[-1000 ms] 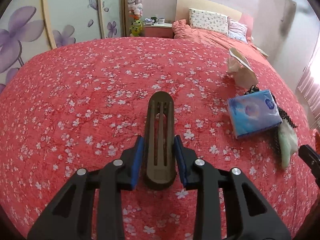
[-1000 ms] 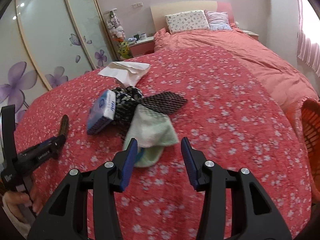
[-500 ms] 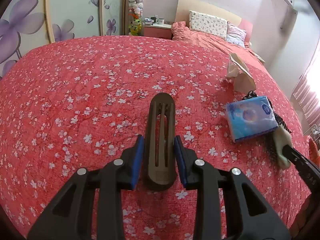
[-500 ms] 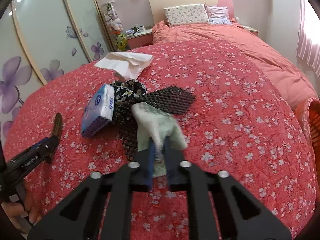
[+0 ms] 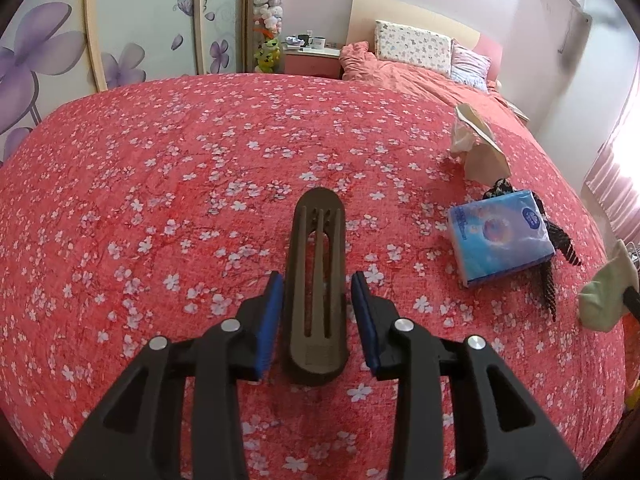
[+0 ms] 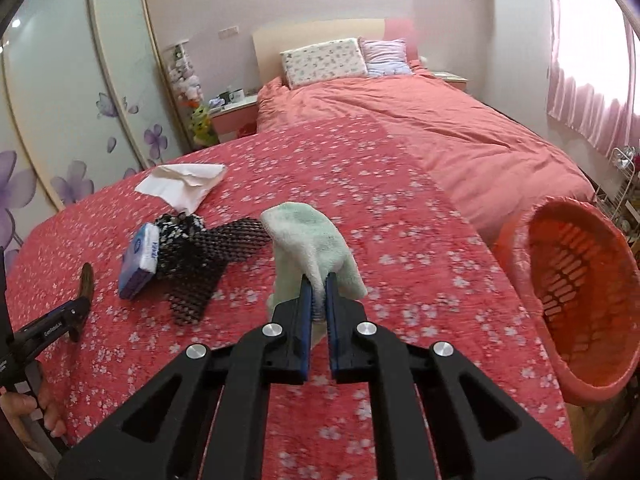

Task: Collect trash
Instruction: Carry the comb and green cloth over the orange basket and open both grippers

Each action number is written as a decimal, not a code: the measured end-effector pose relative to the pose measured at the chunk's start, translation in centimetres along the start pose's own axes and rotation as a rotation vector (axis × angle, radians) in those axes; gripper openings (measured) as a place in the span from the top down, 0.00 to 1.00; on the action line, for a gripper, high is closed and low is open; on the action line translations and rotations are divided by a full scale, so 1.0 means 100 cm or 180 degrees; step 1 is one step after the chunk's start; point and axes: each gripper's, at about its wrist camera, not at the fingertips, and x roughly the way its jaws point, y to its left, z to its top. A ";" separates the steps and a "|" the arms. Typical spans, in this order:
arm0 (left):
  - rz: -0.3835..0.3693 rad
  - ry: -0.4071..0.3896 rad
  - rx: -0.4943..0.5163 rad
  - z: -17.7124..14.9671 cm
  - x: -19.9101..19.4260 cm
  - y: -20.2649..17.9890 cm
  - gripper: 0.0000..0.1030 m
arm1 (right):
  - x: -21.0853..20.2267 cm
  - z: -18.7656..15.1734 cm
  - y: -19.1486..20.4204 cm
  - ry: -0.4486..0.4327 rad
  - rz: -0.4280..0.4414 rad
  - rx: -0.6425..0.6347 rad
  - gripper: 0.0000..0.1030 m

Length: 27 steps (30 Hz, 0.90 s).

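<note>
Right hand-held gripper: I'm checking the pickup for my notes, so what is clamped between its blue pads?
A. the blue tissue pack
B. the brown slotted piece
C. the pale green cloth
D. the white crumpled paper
C: the right hand-held gripper is shut on the pale green cloth, which drapes over its fingertips.

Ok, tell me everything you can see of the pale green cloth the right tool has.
The pale green cloth looks like soft, fuzzy terry fabric, plain, with no print. It is pinched at one fold between the blue pads of the right tool, which is shut on it. The rest drapes limp to both sides of the pads, lifted above the red floral bedspread. Nothing else appears to touch it. The orange basket stands off to its right.
</note>
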 end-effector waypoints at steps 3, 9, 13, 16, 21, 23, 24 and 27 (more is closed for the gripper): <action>-0.0009 -0.0007 -0.0026 0.002 0.001 0.000 0.72 | 0.003 -0.001 -0.005 0.0026 0.0032 0.0055 0.93; -0.0039 -0.0020 -0.0038 0.001 0.000 0.002 0.73 | -0.001 -0.002 -0.009 -0.0010 0.0139 0.0085 0.93; -0.0031 -0.0062 -0.0013 0.000 -0.011 0.000 0.73 | -0.015 0.004 -0.010 -0.0153 0.0188 0.0044 0.93; -0.0064 -0.0124 0.0027 0.002 -0.023 -0.007 0.73 | -0.023 0.008 -0.013 -0.0228 0.0217 0.0076 0.93; -0.0197 -0.0243 0.0161 0.007 -0.051 -0.033 0.73 | -0.038 0.013 -0.021 -0.0373 0.0239 0.0124 0.93; -0.0271 -0.0279 0.0221 0.008 -0.060 -0.046 0.73 | -0.045 0.013 -0.024 -0.0427 0.0244 0.0145 0.93; -0.0328 -0.0300 0.0260 0.009 -0.067 -0.055 0.73 | -0.050 0.014 -0.026 -0.0465 0.0239 0.0157 0.93; -0.0482 -0.0339 0.0354 0.009 -0.081 -0.078 0.73 | -0.062 0.015 -0.032 -0.0572 0.0202 0.0168 0.93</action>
